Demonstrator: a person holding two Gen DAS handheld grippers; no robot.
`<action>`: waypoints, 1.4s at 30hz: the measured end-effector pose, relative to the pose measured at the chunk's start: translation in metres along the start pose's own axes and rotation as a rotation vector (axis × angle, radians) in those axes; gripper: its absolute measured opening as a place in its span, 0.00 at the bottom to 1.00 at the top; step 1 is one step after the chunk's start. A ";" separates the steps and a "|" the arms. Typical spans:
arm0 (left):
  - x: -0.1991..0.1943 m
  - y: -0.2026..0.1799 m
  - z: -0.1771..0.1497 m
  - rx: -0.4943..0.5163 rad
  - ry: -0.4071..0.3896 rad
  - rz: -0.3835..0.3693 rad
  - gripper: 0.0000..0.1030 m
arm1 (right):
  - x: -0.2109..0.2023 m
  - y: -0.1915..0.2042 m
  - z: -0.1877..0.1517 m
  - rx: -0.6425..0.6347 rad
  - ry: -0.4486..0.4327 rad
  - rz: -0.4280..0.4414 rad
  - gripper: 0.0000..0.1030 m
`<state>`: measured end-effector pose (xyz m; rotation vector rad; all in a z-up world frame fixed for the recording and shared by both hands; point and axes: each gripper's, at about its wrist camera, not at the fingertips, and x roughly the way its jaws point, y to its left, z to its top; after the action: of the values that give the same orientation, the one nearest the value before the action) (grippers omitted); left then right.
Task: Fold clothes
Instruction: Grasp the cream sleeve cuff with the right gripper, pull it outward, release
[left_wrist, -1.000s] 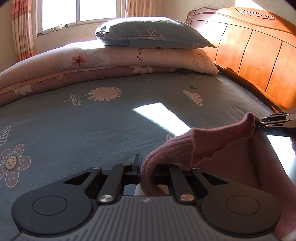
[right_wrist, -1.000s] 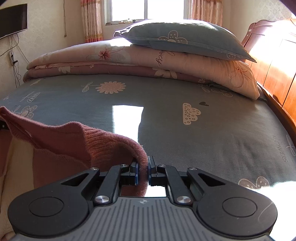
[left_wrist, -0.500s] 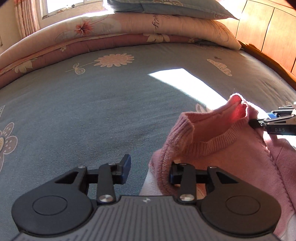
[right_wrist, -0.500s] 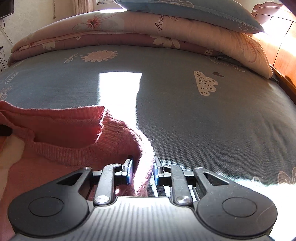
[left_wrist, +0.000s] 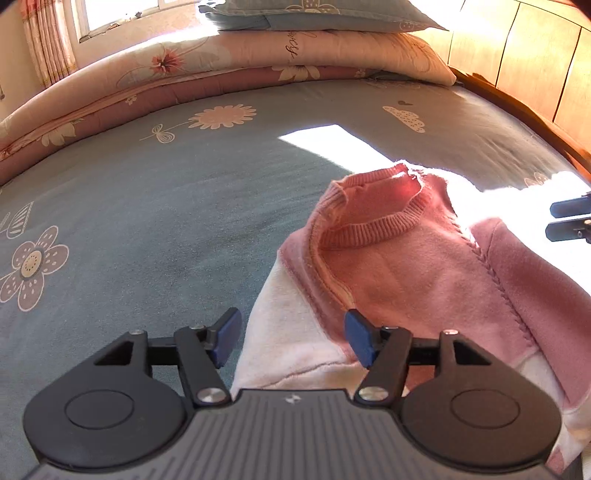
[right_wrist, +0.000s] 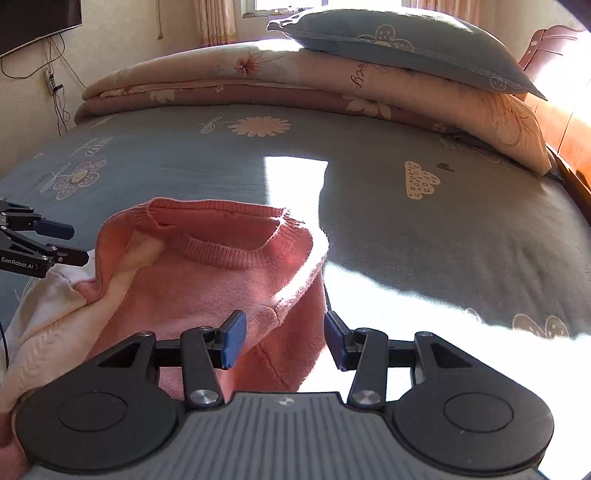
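Pink sweater (left_wrist: 413, 273) lies flat, neckline toward the stacked quilt (left_wrist: 207, 70).

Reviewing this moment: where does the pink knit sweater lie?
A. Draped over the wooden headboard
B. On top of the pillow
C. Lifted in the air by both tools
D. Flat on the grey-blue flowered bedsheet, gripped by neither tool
D: the pink knit sweater rests on the grey-blue flowered bedsheet, and the pads of the left tool and right tool stand apart, opening, without pressing it.
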<state>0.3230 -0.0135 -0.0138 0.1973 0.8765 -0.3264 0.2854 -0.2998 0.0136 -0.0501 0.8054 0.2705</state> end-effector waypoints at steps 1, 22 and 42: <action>-0.009 -0.004 -0.006 0.000 0.006 -0.011 0.64 | -0.014 0.003 -0.008 0.008 0.000 0.018 0.52; -0.094 -0.113 -0.127 0.060 -0.056 -0.093 0.76 | -0.127 0.084 -0.181 0.028 -0.046 -0.047 0.62; -0.095 -0.117 -0.136 0.105 -0.061 -0.091 0.77 | -0.155 0.033 -0.147 -0.038 -0.103 -0.197 0.19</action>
<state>0.1265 -0.0623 -0.0293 0.2437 0.8097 -0.4613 0.0706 -0.3240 0.0246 -0.1489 0.6878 0.1014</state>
